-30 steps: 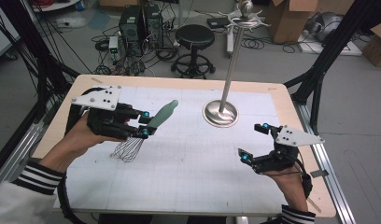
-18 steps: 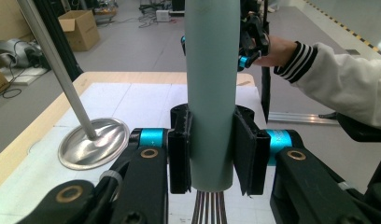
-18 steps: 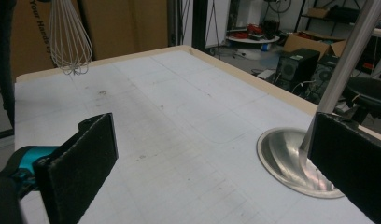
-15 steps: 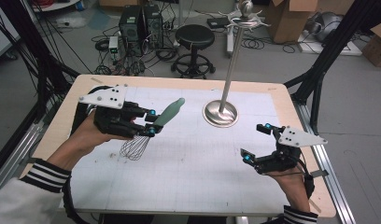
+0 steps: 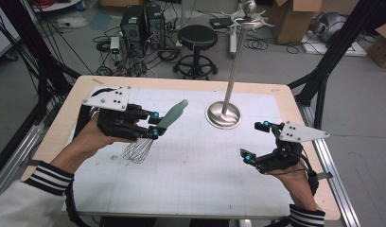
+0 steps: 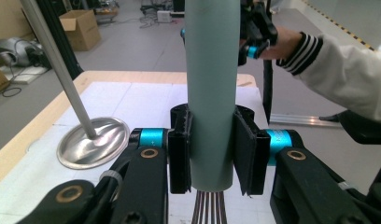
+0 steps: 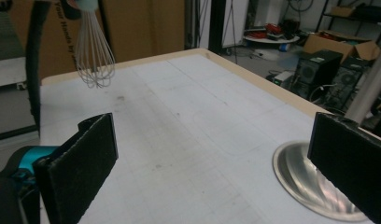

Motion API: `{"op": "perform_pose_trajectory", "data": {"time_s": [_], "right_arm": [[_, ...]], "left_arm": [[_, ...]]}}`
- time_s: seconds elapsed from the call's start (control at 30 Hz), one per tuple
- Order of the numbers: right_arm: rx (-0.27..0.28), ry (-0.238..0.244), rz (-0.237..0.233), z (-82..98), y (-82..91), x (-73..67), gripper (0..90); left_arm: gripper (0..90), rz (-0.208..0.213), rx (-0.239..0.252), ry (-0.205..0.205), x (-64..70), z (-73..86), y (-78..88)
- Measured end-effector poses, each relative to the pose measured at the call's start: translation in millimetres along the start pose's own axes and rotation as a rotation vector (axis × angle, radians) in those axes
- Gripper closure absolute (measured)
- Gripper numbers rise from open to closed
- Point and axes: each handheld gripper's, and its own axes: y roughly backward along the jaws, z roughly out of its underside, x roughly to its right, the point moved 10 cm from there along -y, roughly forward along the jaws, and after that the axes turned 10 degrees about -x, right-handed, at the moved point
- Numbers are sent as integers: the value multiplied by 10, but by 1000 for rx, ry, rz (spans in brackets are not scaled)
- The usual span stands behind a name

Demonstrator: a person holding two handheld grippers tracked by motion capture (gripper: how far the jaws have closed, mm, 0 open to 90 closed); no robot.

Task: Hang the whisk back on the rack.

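So the left gripper (image 5: 153,124) is sitting over the left half of the tabletop (image 5: 196,189), closer to the far edge than the near one, and its jaws are clamping down on a whisk (image 5: 158,127). From the left gripper view you can see both black pads (image 6: 247,154) pressing flat against the pale green handle (image 6: 212,93), one on each side, right at the low end of the handle where the wires (image 6: 209,212) are coming out. In the high view the whisk is lying tilted: handle pointing up and away toward the far edge, wire head (image 5: 138,149) hanging down toward the near-left, just over the white gridded mat (image 5: 205,165). Can't tell whether the wires are touching the mat or just hovering.

The right gripper (image 5: 256,141) is hanging out near the right edge, well apart from the whisk, jaws spread wide with nothing between them. Its own view shows the two pads (image 7: 86,158) far apart and bare mat in the gap.

Between the two hands, toward the far edge, a metal stand (image 5: 223,115) with a round base and a tall thin pole is standing upright. The right gripper is near that base but not touching it.
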Motion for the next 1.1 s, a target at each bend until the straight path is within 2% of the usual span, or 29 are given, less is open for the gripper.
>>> {"op": "perform_pose_trajectory", "data": {"time_s": [0.13,0.43,0.5,0.63,0.83,1.1], "right_arm": [[3,14,-39,-114,5,-39,6],[-34,48,-114,-349,-23,-92,6],[-39,58,-134,-407,-38,-117,6],[-46,87,-172,-532,-107,-162,6],[-71,134,-245,-701,-239,-302,6],[-106,174,-322,-893,-411,-448,6]], "left_arm": [[694,-2,-2,1,-14,5,-9],[694,-3,-4,4,-15,25,-25],[694,-14,-9,10,-26,37,-37],[694,-12,-12,6,-17,37,-55],[694,-16,-5,6,-22,27,-78],[694,-15,4,2,-12,15,-68]]}}
